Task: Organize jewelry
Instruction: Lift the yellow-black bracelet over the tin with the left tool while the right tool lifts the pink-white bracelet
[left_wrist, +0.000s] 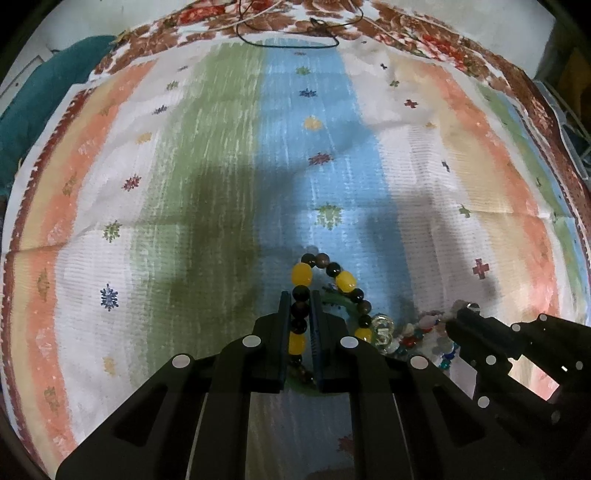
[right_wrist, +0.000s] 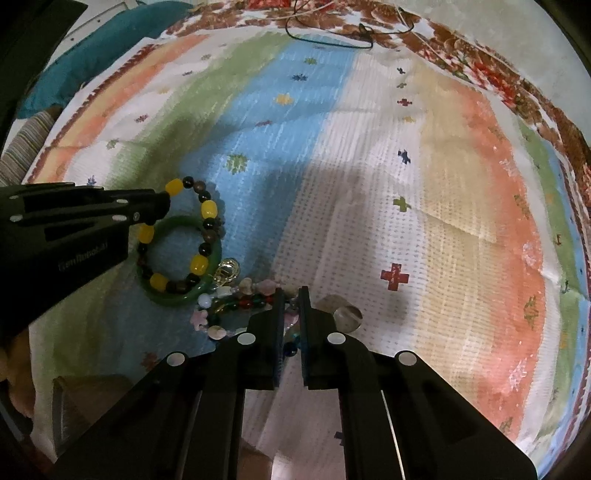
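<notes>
A bracelet of yellow and dark beads (left_wrist: 345, 280) (right_wrist: 207, 210) lies over a green bangle (right_wrist: 216, 264) on the striped cloth. My left gripper (left_wrist: 300, 295) is shut on the bracelet's left side; it shows in the right wrist view (right_wrist: 162, 206). A multicoloured stone bracelet (right_wrist: 236, 299) (left_wrist: 421, 332) lies beside them with a gold-coloured charm (right_wrist: 227, 273). My right gripper (right_wrist: 291, 295) is shut on beads of the multicoloured bracelet; it shows in the left wrist view (left_wrist: 463, 314). A clear stone (right_wrist: 345, 314) sits just right of its fingers.
The striped, patterned cloth (left_wrist: 207, 166) covers the surface. A thin dark cord (left_wrist: 295, 37) (right_wrist: 332, 37) lies at the far edge. A teal cushion (left_wrist: 33, 99) (right_wrist: 85, 59) lies at the far left.
</notes>
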